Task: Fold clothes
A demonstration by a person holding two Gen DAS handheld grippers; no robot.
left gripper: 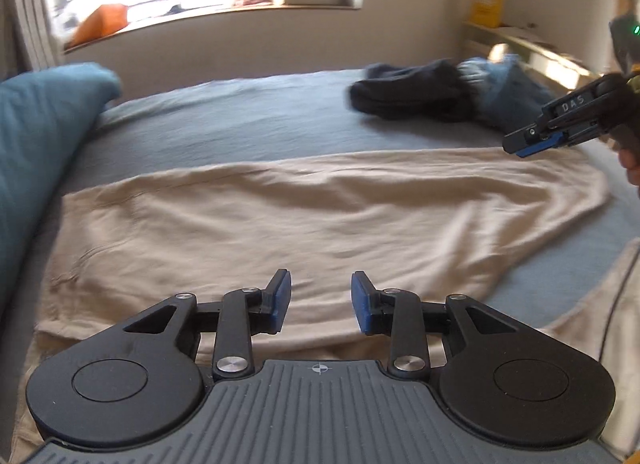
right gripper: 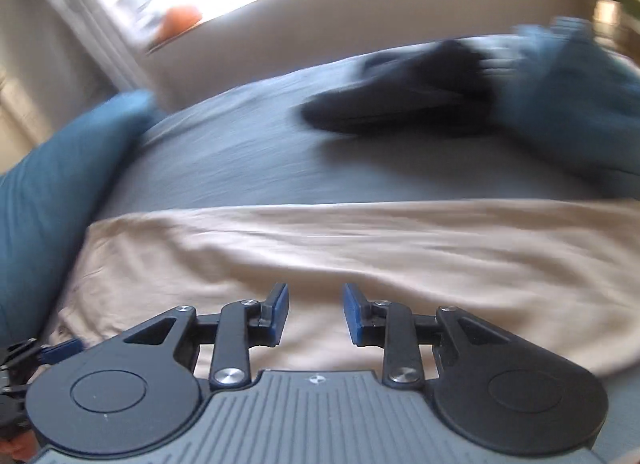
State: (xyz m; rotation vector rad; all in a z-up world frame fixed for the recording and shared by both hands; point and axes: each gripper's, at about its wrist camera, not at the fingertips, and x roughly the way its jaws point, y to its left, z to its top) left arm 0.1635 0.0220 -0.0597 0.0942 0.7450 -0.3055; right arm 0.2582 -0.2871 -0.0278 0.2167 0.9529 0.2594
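Note:
A beige garment (left gripper: 320, 204) (right gripper: 360, 248) lies spread flat across the grey-blue bed sheet (left gripper: 240, 120) (right gripper: 260, 160), lightly wrinkled. My left gripper (left gripper: 321, 302) hovers over its near edge, open, with nothing between the blue pads. The right gripper (right gripper: 316, 314) also hangs open and empty above the beige cloth. In the left wrist view the right gripper (left gripper: 520, 146) appears from the side at the right edge, over the garment's far right corner. The left gripper (right gripper: 60, 346) peeks in at the lower left of the blurred right wrist view.
A pile of dark clothes (left gripper: 412, 96) (right gripper: 412, 92) and a light blue garment (left gripper: 508, 92) (right gripper: 568, 104) lie at the far right of the bed. A teal pillow (left gripper: 44, 124) (right gripper: 60, 184) sits on the left. Behind are a cluttered windowsill (left gripper: 200, 12) and a yellow box (left gripper: 486, 4).

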